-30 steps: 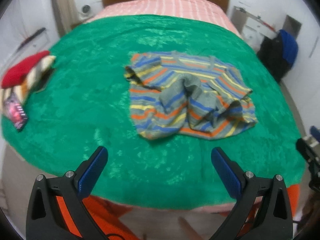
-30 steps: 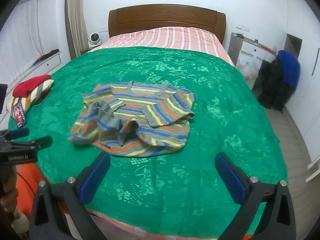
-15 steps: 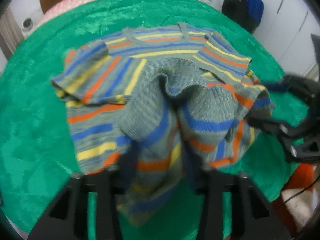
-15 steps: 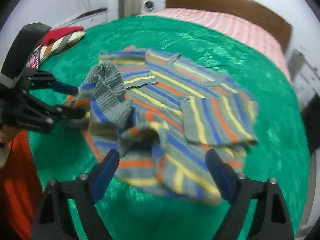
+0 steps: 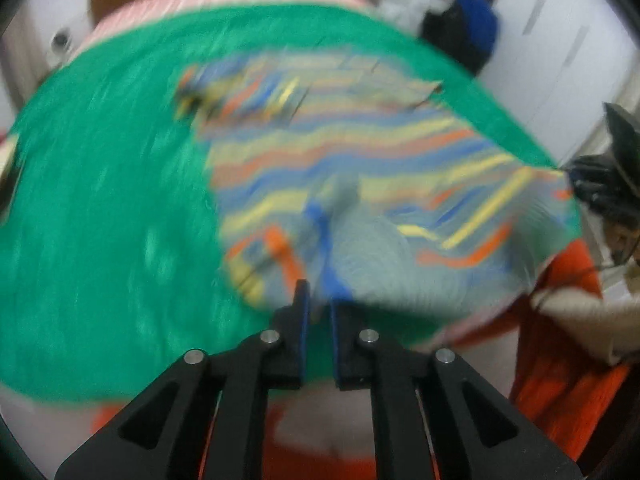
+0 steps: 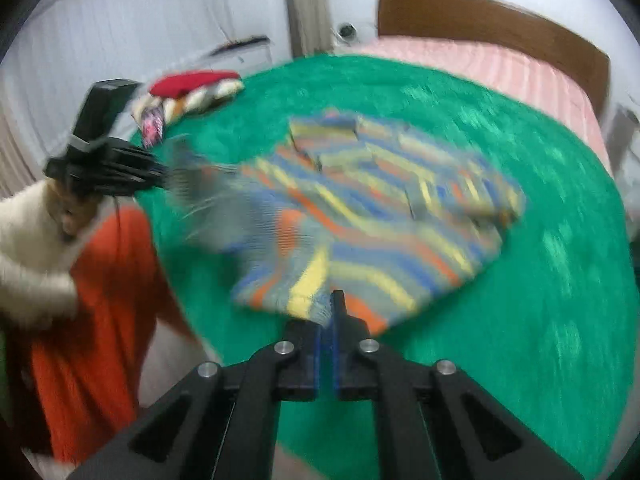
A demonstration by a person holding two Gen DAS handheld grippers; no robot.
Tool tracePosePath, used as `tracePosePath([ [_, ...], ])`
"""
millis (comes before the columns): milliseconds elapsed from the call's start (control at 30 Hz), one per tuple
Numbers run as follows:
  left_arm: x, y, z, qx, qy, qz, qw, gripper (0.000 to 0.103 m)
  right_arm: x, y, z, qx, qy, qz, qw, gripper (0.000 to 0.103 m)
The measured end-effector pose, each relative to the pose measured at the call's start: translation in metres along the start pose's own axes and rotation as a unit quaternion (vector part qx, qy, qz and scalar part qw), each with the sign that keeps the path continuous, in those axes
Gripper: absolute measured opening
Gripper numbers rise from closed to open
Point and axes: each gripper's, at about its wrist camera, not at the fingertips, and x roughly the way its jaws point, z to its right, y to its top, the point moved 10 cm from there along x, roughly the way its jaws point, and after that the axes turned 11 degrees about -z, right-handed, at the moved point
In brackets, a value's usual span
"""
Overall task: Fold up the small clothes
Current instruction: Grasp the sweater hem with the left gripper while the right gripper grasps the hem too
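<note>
Tension between the two grips is what this step needs: the striped sweater (image 5: 360, 152) lies on the green blanket (image 5: 100, 220) of the bed, near its front edge, and each gripper has a near corner of the hem. The left gripper (image 5: 318, 304) has just been closing, and its fingers stand almost together with a bunch of grey-blue knit pinched between them; the right gripper (image 6: 329, 312) has likewise just been closing, its fingers nearly touching on a striped fold of the hem. Both views are smeared by motion, so how deep either bite goes cannot be told. To do this well, I would judge that the hands should draw apart until the hem runs straight, lift only enough to free the crumpled front layer, and lay the cloth down flat before any fold is made; a shallow pinch on loose knit could slip, so the pull wants to be even and unhurried. Count: one sweater in hand; one blanket; one pink-striped sheet (image 6: 500, 68) at the head of the bed; one wooden headboard (image 6: 500, 24); one small pile of folded clothes (image 6: 192, 92) with a red piece on top at the far left corner of the bed; two grippers, and one person in an orange garment (image 6: 92, 320) with a cream sleeve (image 6: 28, 248).
</note>
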Motion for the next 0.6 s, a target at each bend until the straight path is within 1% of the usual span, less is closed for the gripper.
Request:
tracePosePath([
  [67, 0.006, -0.027, -0.021, -0.034, 0.017, -0.03, 0.9988, 0.01, 0.008, -0.023, 0.012, 0.027, -0.02, -0.019, 0.999, 0.008],
  [100, 0.007, -0.033, -0.026, -0.049, 0.017, -0.036, 0.998, 0.014, 0.014, -0.038, 0.02, 0.05, -0.017, -0.031, 0.998, 0.008],
  [133, 0.005, -0.035, -0.033, -0.067, 0.01, -0.036, 0.997, 0.026, 0.017, -0.045, 0.025, 0.064, -0.014, -0.036, 0.997, 0.008],
  [167, 0.002, -0.037, -0.037, -0.084, 0.002, -0.03, 0.996, 0.045, 0.02, -0.051, 0.03, 0.078, -0.013, -0.039, 0.996, 0.01],
  [200, -0.001, -0.035, -0.039, -0.1, -0.009, -0.02, 0.9947, 0.056, 0.023, -0.057, 0.034, 0.091, -0.01, -0.042, 0.995, 0.013],
  [233, -0.003, -0.03, -0.039, -0.114, -0.022, -0.008, 0.9932, 0.073, 0.026, -0.061, 0.035, 0.104, 0.002, -0.045, 0.994, 0.022],
  [267, -0.003, -0.024, -0.039, -0.12, -0.028, 0.0, 0.9923, 0.078, 0.027, -0.064, 0.036, 0.118, 0.022, -0.046, 0.992, 0.036],
  [300, -0.001, -0.017, -0.035, -0.128, -0.032, 0.006, 0.9912, 0.08, 0.031, -0.065, 0.034, 0.136, 0.054, -0.042, 0.988, 0.044],
  [333, 0.007, -0.012, -0.033, -0.133, -0.034, 0.0, 0.9906, 0.08, 0.035, -0.066, 0.034, 0.147, 0.073, -0.037, 0.986, 0.054],
  [367, 0.015, -0.005, -0.031, -0.141, -0.037, -0.009, 0.9893, 0.08, 0.037, -0.068, 0.033, 0.16, 0.094, -0.034, 0.982, 0.054],
  [400, 0.023, 0.0, -0.027, -0.15, -0.043, -0.014, 0.9877, 0.08, 0.043, -0.069, 0.034, 0.184, 0.122, -0.036, 0.975, 0.054],
  [433, 0.029, 0.005, -0.026, -0.158, -0.048, -0.02, 0.986, 0.08, 0.047, -0.07, 0.034, 0.202, 0.14, -0.037, 0.969, 0.054],
  [467, 0.034, 0.01, -0.025, -0.169, -0.052, -0.025, 0.984, 0.08, 0.05, -0.071, 0.034, 0.23, 0.165, -0.037, 0.958, 0.054],
  [500, 0.037, 0.017, -0.023, -0.179, -0.061, -0.027, 0.9816, 0.08, 0.05, -0.073, 0.032, 0.258, 0.196, -0.032, 0.945, 0.054],
  [567, 0.038, 0.027, -0.022, -0.195, -0.07, -0.018, 0.978, 0.08, 0.044, -0.075, 0.033, 0.293, 0.229, -0.017, 0.928, 0.054],
  [600, 0.041, 0.033, -0.021, -0.198, -0.06, -0.019, 0.9781, 0.081, 0.039, -0.075, 0.034, 0.301, 0.233, -0.009, 0.925, 0.054],
])
